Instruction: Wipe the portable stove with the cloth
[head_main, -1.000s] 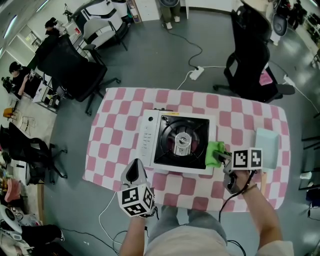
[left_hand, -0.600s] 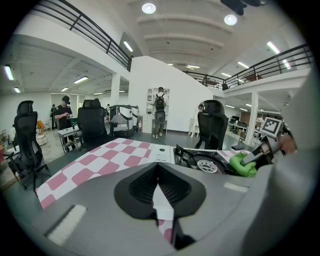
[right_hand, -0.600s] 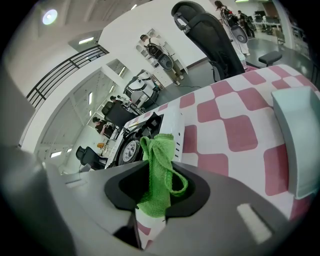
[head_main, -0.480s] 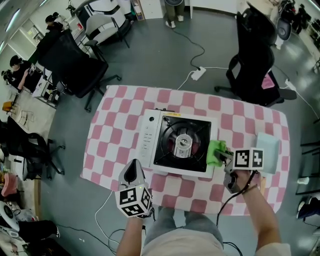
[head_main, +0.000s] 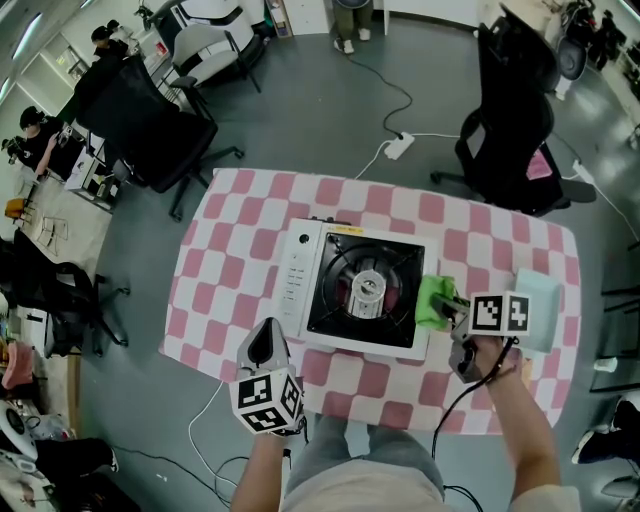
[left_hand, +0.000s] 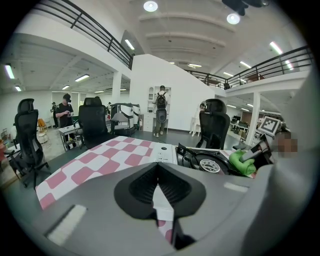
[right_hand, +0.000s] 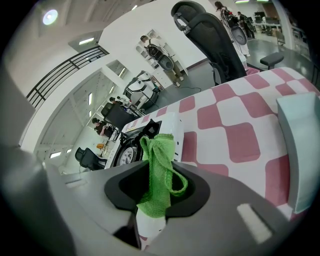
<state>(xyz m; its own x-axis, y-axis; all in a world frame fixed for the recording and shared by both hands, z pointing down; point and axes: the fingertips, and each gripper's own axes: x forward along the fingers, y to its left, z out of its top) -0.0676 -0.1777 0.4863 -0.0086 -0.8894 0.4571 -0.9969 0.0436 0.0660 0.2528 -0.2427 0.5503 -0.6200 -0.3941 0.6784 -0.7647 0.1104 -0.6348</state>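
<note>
The white portable stove (head_main: 300, 270) with a black burner top sits in the middle of the pink-checked table (head_main: 230, 250). My right gripper (head_main: 450, 310) is shut on a green cloth (head_main: 432, 301), which rests at the stove's right edge. The right gripper view shows the cloth (right_hand: 159, 170) bunched between the jaws, with the stove (right_hand: 165, 130) just beyond. My left gripper (head_main: 267, 345) hovers at the table's near edge, left of the stove's front corner; its jaws are shut with nothing between them (left_hand: 159, 192). The left gripper view also shows the stove (left_hand: 200, 160) and the cloth (left_hand: 240, 162).
A pale blue-green tray (head_main: 535, 300) lies on the table to the right of the cloth. A cable hangs from the right gripper. Office chairs (head_main: 150, 140) stand around the table, and a power strip (head_main: 392, 147) lies on the floor behind it.
The right gripper with the cloth has shifted slightly away from me along the stove's right edge. The left gripper has stayed put.
</note>
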